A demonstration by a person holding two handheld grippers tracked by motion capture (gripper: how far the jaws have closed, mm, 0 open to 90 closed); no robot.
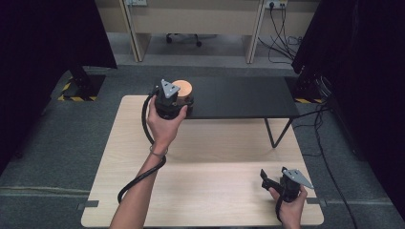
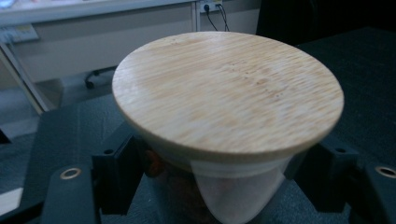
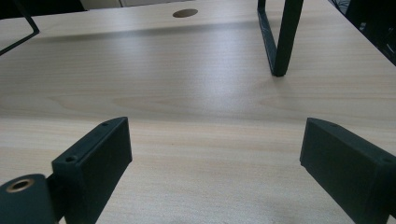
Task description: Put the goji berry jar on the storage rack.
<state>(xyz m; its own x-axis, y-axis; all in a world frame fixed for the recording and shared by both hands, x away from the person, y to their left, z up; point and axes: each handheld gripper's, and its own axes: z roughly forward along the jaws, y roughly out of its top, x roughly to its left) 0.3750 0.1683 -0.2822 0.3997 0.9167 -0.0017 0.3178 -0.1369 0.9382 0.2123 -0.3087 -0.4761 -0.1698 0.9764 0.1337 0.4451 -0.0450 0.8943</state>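
A glass jar (image 2: 233,191) with a round wooden lid (image 2: 229,91) sits between the jaws of my left gripper (image 2: 210,172), which is shut on the jar's body just under the lid. In the high view the left gripper (image 1: 183,101) holds the jar with its lid (image 1: 183,87) at the left end of a low black shelf (image 1: 239,98). Something orange shows dimly inside the glass. My right gripper (image 1: 267,180) rests near the table's front right corner. Its jaws (image 3: 215,158) stand wide apart over bare wood with nothing between them.
The black shelf stands on thin metal legs (image 3: 282,37) on the light wooden table (image 1: 205,157). A round cable hole (image 3: 185,13) lies at the table's far side. Dark curtains flank the table; desks, a chair base and cables are beyond.
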